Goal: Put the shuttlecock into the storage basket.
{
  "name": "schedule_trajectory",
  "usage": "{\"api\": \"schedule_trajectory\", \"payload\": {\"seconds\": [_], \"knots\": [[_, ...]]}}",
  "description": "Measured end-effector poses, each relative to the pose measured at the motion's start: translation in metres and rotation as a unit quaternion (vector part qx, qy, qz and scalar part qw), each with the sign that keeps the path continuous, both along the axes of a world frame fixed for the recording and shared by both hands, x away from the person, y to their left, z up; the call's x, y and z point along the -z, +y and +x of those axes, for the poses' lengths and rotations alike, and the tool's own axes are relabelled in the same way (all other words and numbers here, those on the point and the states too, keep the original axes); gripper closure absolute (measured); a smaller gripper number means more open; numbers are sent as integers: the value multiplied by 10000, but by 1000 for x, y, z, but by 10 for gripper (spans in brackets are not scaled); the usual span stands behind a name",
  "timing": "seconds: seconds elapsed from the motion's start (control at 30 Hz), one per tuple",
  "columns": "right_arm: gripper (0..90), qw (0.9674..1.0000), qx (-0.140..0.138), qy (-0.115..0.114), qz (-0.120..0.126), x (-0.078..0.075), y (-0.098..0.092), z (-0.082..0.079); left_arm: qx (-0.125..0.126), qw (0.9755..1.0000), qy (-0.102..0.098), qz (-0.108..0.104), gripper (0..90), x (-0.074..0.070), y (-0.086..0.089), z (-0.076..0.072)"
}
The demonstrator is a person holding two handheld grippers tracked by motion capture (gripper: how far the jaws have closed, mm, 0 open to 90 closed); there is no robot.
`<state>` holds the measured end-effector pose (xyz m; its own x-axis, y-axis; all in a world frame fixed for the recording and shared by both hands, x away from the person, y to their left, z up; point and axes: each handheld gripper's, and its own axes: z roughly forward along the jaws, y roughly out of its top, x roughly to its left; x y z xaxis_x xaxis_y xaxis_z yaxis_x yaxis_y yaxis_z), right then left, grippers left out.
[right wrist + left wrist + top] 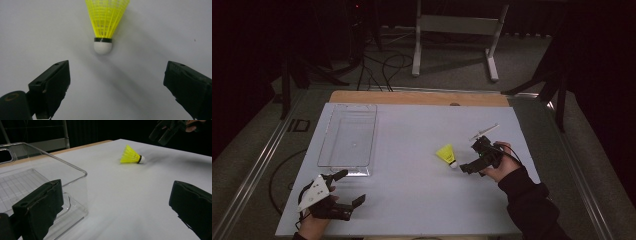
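A yellow shuttlecock (446, 154) lies on its side on the white table (412, 200), right of centre, its white cork tip pointing toward the right gripper (468, 168). That gripper, held in the person's right hand (501, 165), sits just beside the cork with its jaws spread wide and nothing between them. In the right gripper view the shuttlecock (106, 23) runs straight away from the jaws, cork nearest, skirt farthest, centred on the gap. The left gripper (346, 187), also open and empty, rests well apart at the table's near left corner, close to a clear plastic tray (347, 141). The right gripper is much the nearer, and would likely close across the cork or narrow neck.
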<state>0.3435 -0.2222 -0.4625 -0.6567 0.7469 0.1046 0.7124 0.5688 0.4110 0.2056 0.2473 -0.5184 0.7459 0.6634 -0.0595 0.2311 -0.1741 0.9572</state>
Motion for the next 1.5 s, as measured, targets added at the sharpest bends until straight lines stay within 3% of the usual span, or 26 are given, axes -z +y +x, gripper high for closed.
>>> {"api": "schedule_trajectory", "payload": {"seconds": [0.37,0.67,1.1,1.23,1.5], "knots": [[75,9983,100,550,-166,8,9,14,3,10000,7,6,2,0,0,0],[101,9959,141,798,-409,12,25,20,1,10000,12,12,2,0,0,0],[248,9903,332,1166,-685,22,45,28,11,10000,30,15,2,1,0,0],[341,9883,414,1291,-694,24,49,30,14,10000,29,21,2,1,0,0],[437,9852,450,1400,-880,31,58,34,14,10000,26,11,2,1,0,0]]}}
